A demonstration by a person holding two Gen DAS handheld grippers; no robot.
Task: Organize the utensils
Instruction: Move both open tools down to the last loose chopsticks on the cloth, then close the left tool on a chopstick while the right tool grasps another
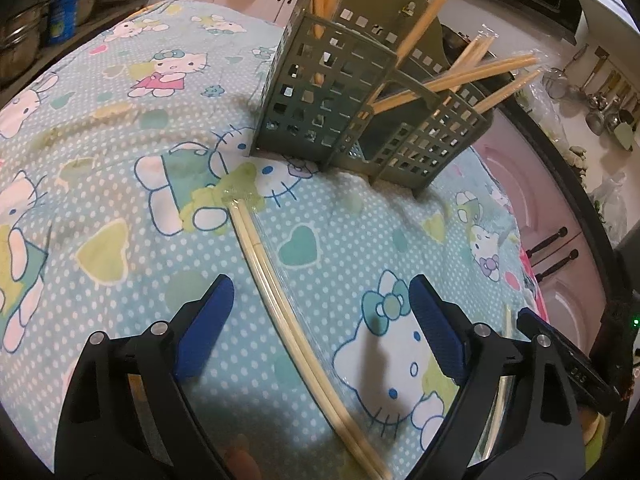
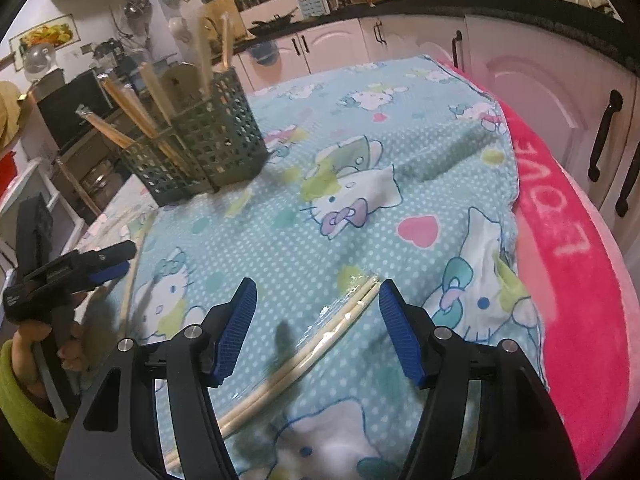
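Note:
A clear-wrapped pair of pale chopsticks (image 1: 280,296) lies on the cartoon-cat cloth (image 1: 120,160), running between the blue pads of my left gripper (image 1: 320,284). That gripper is open and its pads stay clear of the wrapper. A second wrapped pair (image 2: 320,340) lies slantwise between the fingers of my right gripper (image 2: 316,284), which is open too, with gaps on both sides. A green perforated utensil holder (image 1: 340,112) (image 2: 208,144) stands upright on the cloth, with several wooden chopsticks leaning out of its compartments. In the right wrist view my left gripper (image 2: 128,258) hovers over its chopsticks (image 2: 130,288).
A pink towel (image 2: 568,280) with white letters runs along the cloth's right edge. Pink cabinet doors with black handles (image 2: 604,136) stand close behind. A hand in a green sleeve (image 2: 28,360) holds the left gripper. Pots (image 1: 20,36) and a cluttered counter ring the table.

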